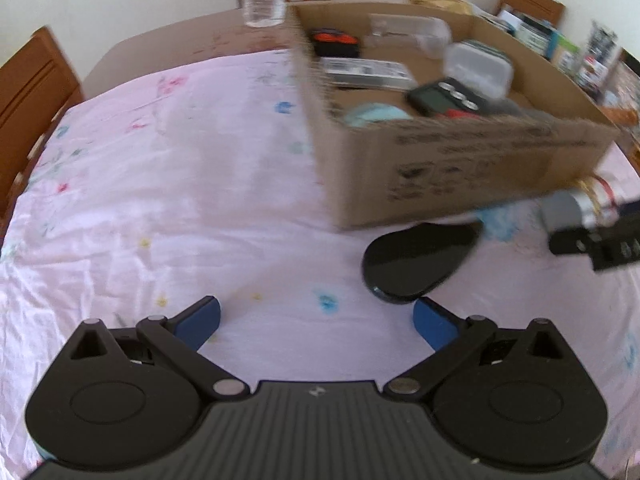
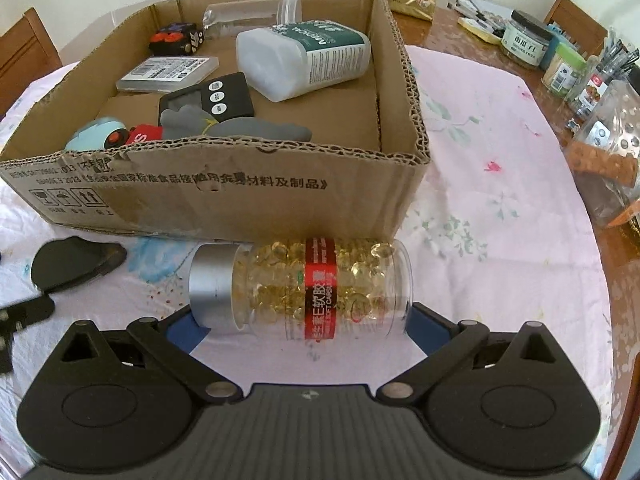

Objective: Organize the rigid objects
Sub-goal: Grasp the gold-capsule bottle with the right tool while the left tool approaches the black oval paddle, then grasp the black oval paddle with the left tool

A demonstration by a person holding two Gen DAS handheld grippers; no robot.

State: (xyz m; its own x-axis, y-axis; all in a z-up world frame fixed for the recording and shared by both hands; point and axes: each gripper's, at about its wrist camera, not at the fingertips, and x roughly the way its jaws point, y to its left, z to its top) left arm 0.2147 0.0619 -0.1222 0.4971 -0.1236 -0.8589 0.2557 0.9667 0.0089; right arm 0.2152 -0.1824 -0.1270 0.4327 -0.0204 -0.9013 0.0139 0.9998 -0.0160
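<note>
Two tools spread open, empty. Clear capsule bottle with silver cap (image 2: 300,288) lies on worktop between right tool (image 2: 300,330) fingers, long axis crosswise, just before brown cardboard box (image 2: 224,192); left tool (image 1: 316,320) farther.

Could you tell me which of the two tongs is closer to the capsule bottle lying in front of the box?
Right. The right tongs straddle the capsule bottle, one finger at each end. The left tongs are open over bare cloth, well left of it.

Capsule bottle (image 2: 300,288) before cardboard box (image 2: 224,196); black paddle (image 2: 72,264) leftward
</note>
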